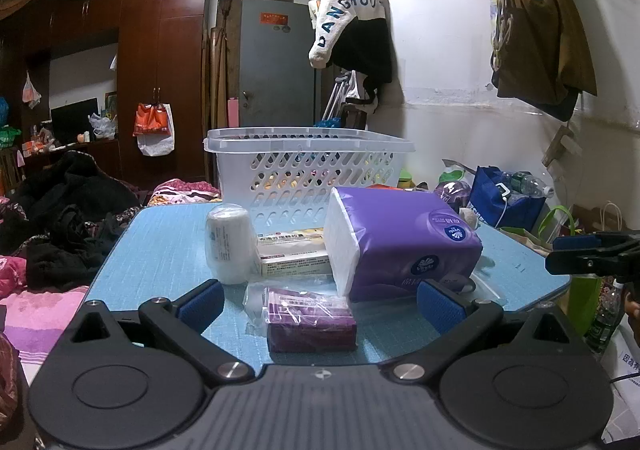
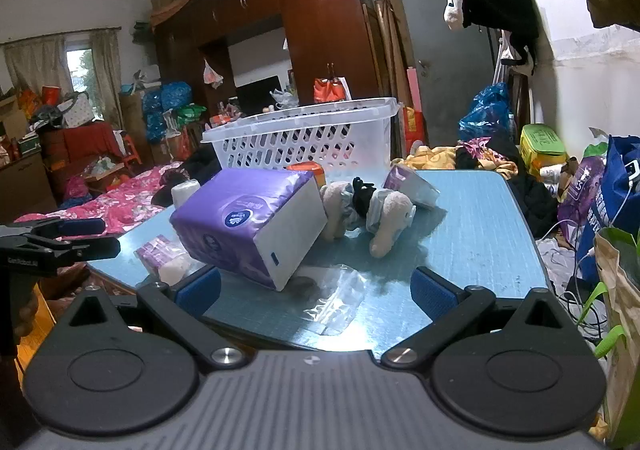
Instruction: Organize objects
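A white slotted basket (image 1: 308, 166) stands at the far edge of the blue table (image 1: 160, 250); it also shows in the right wrist view (image 2: 304, 134). In front of it lie a purple tissue pack (image 1: 404, 242), a white roll (image 1: 230, 246), a cream medicine box (image 1: 296, 254) and a small purple box in clear wrap (image 1: 310, 320). The right wrist view shows the tissue pack (image 2: 248, 226), a plush toy (image 2: 368, 210) and an empty clear bag (image 2: 336, 298). My left gripper (image 1: 320, 304) is open and empty, its jaws either side of the small purple box. My right gripper (image 2: 316, 292) is open and empty at the table's near edge.
A bed with pink bedding and dark clothes (image 1: 60, 226) lies left of the table. Bags and bottles (image 1: 508, 198) crowd the floor on the right, under a white wall. A second small purple pack (image 2: 408, 184) lies behind the plush toy.
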Demonstrator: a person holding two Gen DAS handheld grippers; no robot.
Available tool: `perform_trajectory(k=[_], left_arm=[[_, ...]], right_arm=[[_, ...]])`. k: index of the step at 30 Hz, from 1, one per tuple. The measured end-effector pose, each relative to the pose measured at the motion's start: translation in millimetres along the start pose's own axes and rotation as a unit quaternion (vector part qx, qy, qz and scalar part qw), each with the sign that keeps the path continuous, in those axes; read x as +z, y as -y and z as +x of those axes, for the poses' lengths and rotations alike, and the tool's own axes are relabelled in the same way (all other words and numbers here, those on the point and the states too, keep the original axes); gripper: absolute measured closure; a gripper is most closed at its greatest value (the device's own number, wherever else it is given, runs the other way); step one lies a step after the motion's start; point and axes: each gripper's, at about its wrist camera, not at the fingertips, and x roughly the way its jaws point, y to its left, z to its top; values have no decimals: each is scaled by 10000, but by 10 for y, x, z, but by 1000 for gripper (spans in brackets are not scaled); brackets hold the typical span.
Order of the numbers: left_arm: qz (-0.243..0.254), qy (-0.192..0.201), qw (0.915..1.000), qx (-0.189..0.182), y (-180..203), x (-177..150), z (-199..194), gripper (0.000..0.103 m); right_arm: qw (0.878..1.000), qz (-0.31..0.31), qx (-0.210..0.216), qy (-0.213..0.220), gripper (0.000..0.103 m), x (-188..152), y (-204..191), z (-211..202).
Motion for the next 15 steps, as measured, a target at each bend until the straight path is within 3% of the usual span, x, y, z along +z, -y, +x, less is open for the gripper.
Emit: perform_trajectory(k=[15], left_arm=[[38, -2, 10000, 1, 12, -2, -4, 0]], right_arm=[[10000, -5, -17, -43, 0, -6, 2, 8]])
